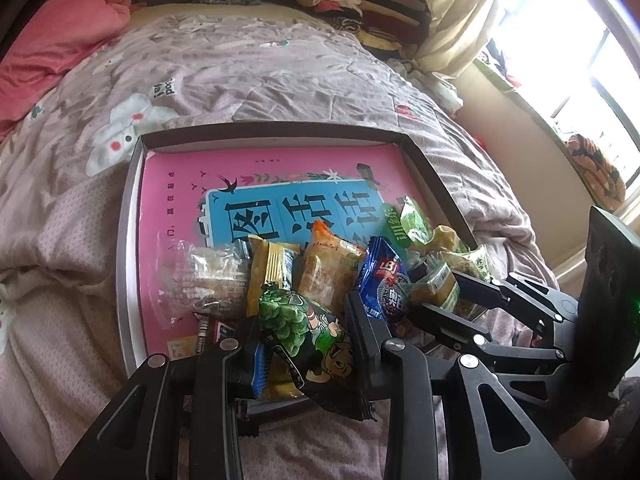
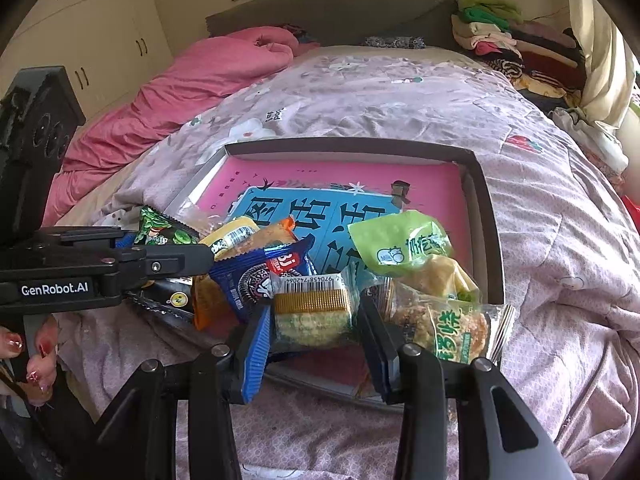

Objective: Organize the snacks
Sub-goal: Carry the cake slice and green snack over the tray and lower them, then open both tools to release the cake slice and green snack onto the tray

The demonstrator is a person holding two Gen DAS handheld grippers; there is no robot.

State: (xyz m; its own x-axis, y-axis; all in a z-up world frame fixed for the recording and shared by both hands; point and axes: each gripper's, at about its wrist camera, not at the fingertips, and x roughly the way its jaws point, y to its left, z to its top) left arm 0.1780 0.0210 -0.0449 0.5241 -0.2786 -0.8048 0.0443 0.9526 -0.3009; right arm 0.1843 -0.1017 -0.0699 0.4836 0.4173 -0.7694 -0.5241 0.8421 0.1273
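A shallow box lid (image 1: pixel 132 216) (image 2: pixel 486 216) with a pink book inside lies on the bed. Several snack packets are piled at its near end. My left gripper (image 1: pixel 306 338) is shut on the green pea snack bag (image 1: pixel 304 332), which also shows in the right wrist view (image 2: pixel 160 230). My right gripper (image 2: pixel 314 320) is shut on a clear-wrapped gold-banded cake (image 2: pixel 312 308), seen in the left wrist view (image 1: pixel 436 288) too. Between them lie a blue cookie packet (image 1: pixel 382 280) (image 2: pixel 260 276), an orange packet (image 1: pixel 326 268) and a light green bag (image 2: pixel 404 242).
A mauve printed quilt (image 1: pixel 260 68) covers the bed around the lid. A pink blanket (image 2: pixel 188 80) lies at the far left and folded clothes (image 2: pixel 516 44) are stacked at the far right. A curtain and window (image 1: pixel 560 48) stand to the right.
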